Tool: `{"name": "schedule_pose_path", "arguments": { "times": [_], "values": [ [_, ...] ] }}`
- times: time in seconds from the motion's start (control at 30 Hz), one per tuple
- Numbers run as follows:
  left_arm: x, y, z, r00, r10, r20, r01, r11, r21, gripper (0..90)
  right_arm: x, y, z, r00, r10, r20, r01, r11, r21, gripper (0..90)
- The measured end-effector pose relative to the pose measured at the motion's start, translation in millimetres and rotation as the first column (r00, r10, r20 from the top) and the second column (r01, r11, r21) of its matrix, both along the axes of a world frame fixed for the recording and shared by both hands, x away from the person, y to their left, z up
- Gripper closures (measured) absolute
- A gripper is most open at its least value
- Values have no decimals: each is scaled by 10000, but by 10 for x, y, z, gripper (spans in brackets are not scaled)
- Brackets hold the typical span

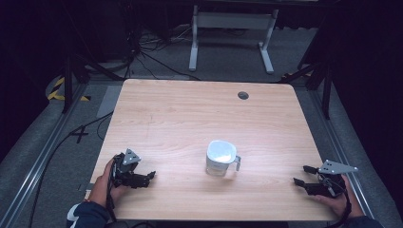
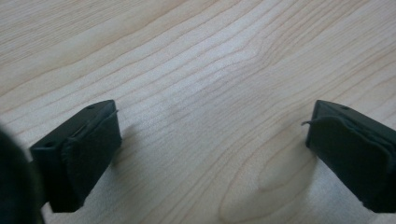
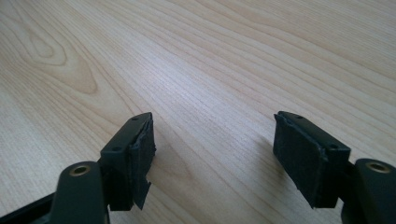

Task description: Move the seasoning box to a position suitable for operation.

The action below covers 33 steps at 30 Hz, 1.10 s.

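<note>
The cup (image 1: 221, 158) stands upright near the table's (image 1: 190, 114) front middle, handle toward 4 o'clock. From the right gripper (image 1: 302, 175) it lies at 9 o'clock, from the left gripper (image 1: 151, 176) at 2 o'clock and slightly nearer. Both jaws stand apart, empty.

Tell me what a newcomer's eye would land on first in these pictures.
A lone pale jug stands upright near the middle of the wooden table, its handle turned toward the right gripper. The left gripper and right gripper rest low at the near corners, each held in a hand, both apart from the jug. Both have their jaws wide open over bare wood, with nothing between them.
</note>
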<state>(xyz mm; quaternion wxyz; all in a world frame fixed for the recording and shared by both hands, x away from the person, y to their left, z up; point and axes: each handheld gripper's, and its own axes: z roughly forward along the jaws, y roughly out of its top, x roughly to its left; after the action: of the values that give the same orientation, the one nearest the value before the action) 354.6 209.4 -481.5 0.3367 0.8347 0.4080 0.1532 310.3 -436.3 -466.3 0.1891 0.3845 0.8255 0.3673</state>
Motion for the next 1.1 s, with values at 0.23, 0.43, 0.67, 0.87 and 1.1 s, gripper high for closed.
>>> {"name": "schedule_pose_path", "arguments": {
  "times": [0.23,0.43,0.67,0.87,1.1],
  "values": [
    [26,5,-8,9998,-177,-47,176,9998,-60,0,-4,2,0,10000,-64,4,64,10000,2,292],
    [25,11,1,9995,-321,63,320,9995,71,13,11,9,42,9996,-221,-202,218,9996,-155,398],
    [37,15,-4,9989,-471,-10,471,9989,-20,12,113,140,406,9955,-114,944,19,9950,1001,525],
    [55,8,-3,9982,-591,-25,591,9982,-27,11,235,520,758,9810,847,1746,-1066,9870,1201,697],
    [93,12,3,9960,-892,-10,892,9960,11,17,345,1102,1007,9489,2227,2235,-2522,9611,1127,807]
  ]
}}
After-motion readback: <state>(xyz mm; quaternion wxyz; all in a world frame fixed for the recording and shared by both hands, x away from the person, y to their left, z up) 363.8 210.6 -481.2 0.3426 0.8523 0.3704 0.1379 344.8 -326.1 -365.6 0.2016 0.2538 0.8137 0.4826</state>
